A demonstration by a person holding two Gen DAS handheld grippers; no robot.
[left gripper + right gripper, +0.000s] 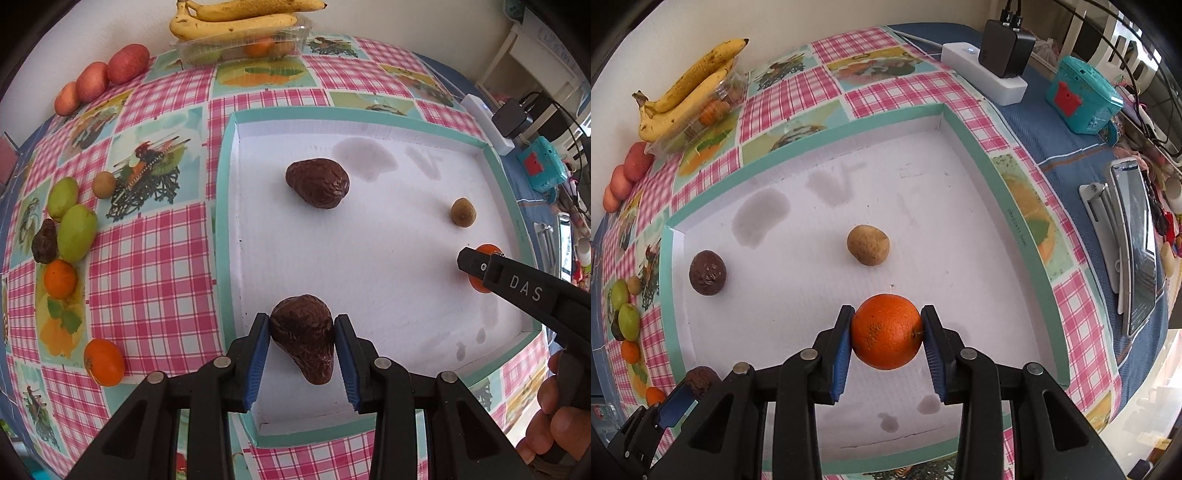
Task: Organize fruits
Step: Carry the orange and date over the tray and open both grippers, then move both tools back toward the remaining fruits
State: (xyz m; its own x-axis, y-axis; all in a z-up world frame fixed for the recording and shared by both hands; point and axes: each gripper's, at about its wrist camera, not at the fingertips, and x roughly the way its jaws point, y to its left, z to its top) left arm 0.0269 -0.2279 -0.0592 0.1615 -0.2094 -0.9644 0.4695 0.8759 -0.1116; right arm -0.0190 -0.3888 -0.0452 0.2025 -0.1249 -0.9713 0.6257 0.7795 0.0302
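Note:
A white tray with a teal rim lies on the checked tablecloth. My left gripper is shut on a dark brown wrinkled fruit low over the tray's near part. A second dark wrinkled fruit and a small tan fruit rest on the tray floor. My right gripper is shut on an orange just above the tray. The right wrist view also shows the tan fruit and the dark fruit lying ahead.
Left of the tray lie green fruits, a small dark fruit, two oranges and a small tan fruit. Bananas top a clear plastic box; red fruits sit beside it. A power strip, teal box and phone stand right.

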